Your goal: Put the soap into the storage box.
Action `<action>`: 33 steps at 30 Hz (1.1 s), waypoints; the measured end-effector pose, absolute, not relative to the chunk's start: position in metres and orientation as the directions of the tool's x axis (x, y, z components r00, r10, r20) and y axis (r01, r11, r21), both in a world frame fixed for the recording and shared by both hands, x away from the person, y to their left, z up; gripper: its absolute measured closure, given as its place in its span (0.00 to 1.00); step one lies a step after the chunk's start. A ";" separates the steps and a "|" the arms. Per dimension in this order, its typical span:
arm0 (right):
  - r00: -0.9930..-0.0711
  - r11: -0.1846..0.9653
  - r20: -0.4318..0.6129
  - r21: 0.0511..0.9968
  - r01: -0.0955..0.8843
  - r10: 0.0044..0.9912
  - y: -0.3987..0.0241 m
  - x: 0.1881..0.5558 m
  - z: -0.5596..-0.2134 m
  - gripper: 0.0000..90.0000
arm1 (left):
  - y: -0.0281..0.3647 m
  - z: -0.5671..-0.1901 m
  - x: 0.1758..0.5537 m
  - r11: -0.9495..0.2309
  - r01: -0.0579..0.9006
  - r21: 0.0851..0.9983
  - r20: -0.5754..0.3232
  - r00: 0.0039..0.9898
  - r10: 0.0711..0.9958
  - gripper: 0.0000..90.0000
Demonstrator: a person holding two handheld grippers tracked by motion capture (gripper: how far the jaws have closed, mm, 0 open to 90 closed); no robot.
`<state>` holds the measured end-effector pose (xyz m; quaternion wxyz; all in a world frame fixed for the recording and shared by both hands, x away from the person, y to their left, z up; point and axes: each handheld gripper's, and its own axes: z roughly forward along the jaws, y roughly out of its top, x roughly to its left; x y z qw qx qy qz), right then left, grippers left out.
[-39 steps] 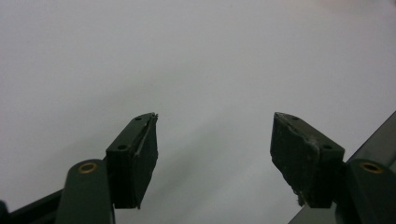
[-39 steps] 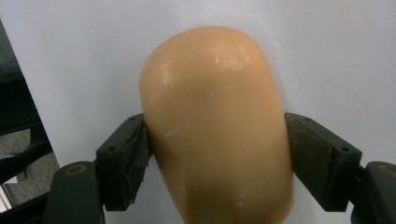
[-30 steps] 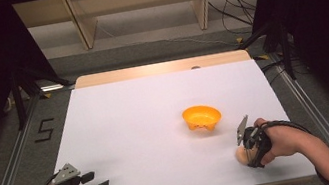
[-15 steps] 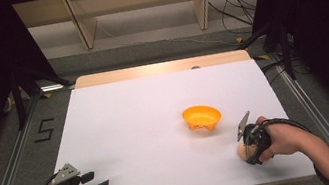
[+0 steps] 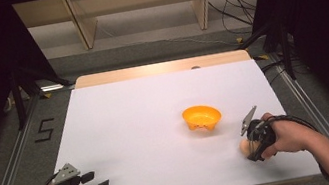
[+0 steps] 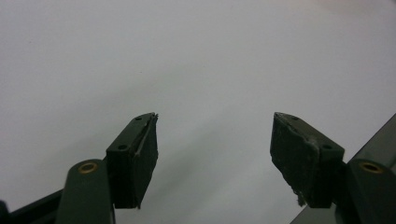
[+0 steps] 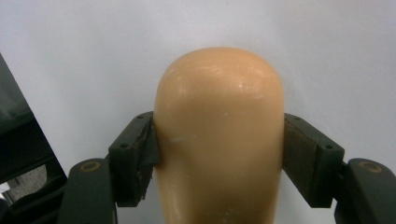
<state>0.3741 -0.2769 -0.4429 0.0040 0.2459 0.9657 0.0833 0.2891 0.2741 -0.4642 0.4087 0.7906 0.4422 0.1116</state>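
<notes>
Little has been moved since 1 s ago: the peach egg-shaped object [image 7: 219,135], near the orange bowl [image 5: 201,117], is clamped between right gripper [image 5: 253,144] jaws, left gripper [image 6: 212,140] held wide open, empty; slippage is risked by the smooth rounded surface.

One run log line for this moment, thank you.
left tongs: open, nothing held | right tongs: shut on egg | orange bowl: on table

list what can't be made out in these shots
- Egg-shaped object, right gripper view: lower end cut off by the bottom edge.
- Same object, high view: mostly behind the right gripper.
- Orange bowl, high view: underside hidden; contents too small to judge.
</notes>
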 end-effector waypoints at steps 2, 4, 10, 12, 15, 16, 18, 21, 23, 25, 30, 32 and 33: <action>-0.885 0.867 0.018 0.192 0.459 0.465 -0.278 0.376 -0.441 0.37 | 0.274 -0.464 0.289 -0.275 0.608 0.745 -0.185 0.584 0.790 0.35; -0.874 0.856 0.010 0.198 0.477 0.485 -0.279 0.375 -0.439 0.37 | 0.274 -0.464 0.289 -0.276 0.608 0.745 -0.185 0.585 0.790 0.35; -0.865 0.839 0.014 0.237 0.490 0.501 -0.281 0.376 -0.438 0.37 | 0.275 -0.463 0.289 -0.289 0.607 0.740 -0.179 0.592 0.786 0.36; -0.865 0.837 0.004 0.249 0.488 0.503 -0.283 0.377 -0.437 0.37 | 0.275 -0.464 0.290 -0.289 0.607 0.740 -0.179 0.592 0.786 0.35; -0.859 0.826 0.011 0.266 0.497 0.513 -0.284 0.376 -0.438 0.37 | 0.276 -0.464 0.290 -0.296 0.604 0.740 -0.171 0.594 0.786 0.36; -0.856 0.821 0.015 0.273 0.502 0.518 -0.284 0.375 -0.438 0.37 | 0.276 -0.464 0.291 -0.294 0.601 0.744 -0.168 0.593 0.787 0.35; -0.849 0.808 0.015 0.301 0.507 0.528 -0.286 0.375 -0.437 0.37 | 0.274 -0.464 0.289 -0.273 0.608 0.746 -0.183 0.580 0.794 0.36; -0.838 0.788 0.020 0.331 0.520 0.545 -0.288 0.375 -0.436 0.37 | 0.274 -0.464 0.289 -0.276 0.609 0.744 -0.187 0.586 0.789 0.36; -0.837 0.783 0.020 0.340 0.520 0.547 -0.289 0.375 -0.436 0.37 | 0.275 -0.464 0.289 -0.277 0.610 0.743 -0.187 0.586 0.788 0.36; -0.831 0.774 0.017 0.353 0.526 0.557 -0.290 0.375 -0.437 0.37 | 0.276 -0.464 0.290 -0.295 0.603 0.742 -0.169 0.593 0.787 0.36; -0.820 0.752 0.009 0.392 0.529 0.572 -0.292 0.374 -0.436 0.37 | 0.275 -0.464 0.289 -0.285 0.607 0.742 -0.181 0.590 0.787 0.35; -0.813 0.741 0.015 0.400 0.539 0.582 -0.292 0.374 -0.434 0.37 | 0.275 -0.463 0.289 -0.284 0.608 0.741 -0.181 0.588 0.788 0.35; -0.814 0.742 0.004 0.409 0.531 0.580 -0.293 0.374 -0.434 0.37 | 0.275 -0.464 0.289 -0.280 0.605 0.746 -0.179 0.587 0.790 0.36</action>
